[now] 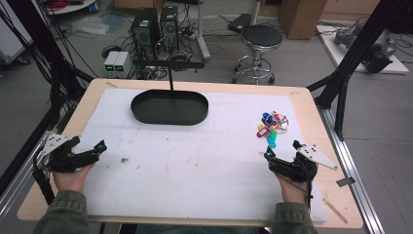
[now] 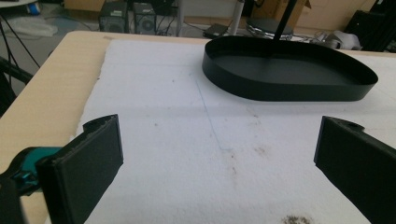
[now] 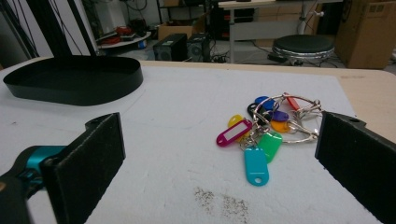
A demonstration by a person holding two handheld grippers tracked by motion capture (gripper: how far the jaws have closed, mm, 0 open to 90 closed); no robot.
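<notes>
A bunch of coloured key tags on metal rings [image 1: 272, 126] lies on the white mat at the right, a short way beyond my right gripper [image 1: 281, 149]. That gripper is open, and in the right gripper view the key tags [image 3: 261, 133] lie ahead between its wide-spread jaws [image 3: 219, 163], apart from both. A black oval tray [image 1: 146, 114] with an upright post and crossbar stands at the back centre. My left gripper [image 1: 87, 144] rests open near the mat's left edge. In the left gripper view nothing is between its jaws [image 2: 219, 158], and the tray [image 2: 289, 91] stands farther ahead.
A white foam mat [image 1: 195, 170] covers most of the wooden table [image 1: 341, 161]. A dark smudge [image 1: 125, 160] marks the mat near the left gripper. A thin wooden stick [image 1: 335, 209] lies at the front right corner. Beyond the table stand a stool [image 1: 260, 44] and computer towers [image 1: 156, 27].
</notes>
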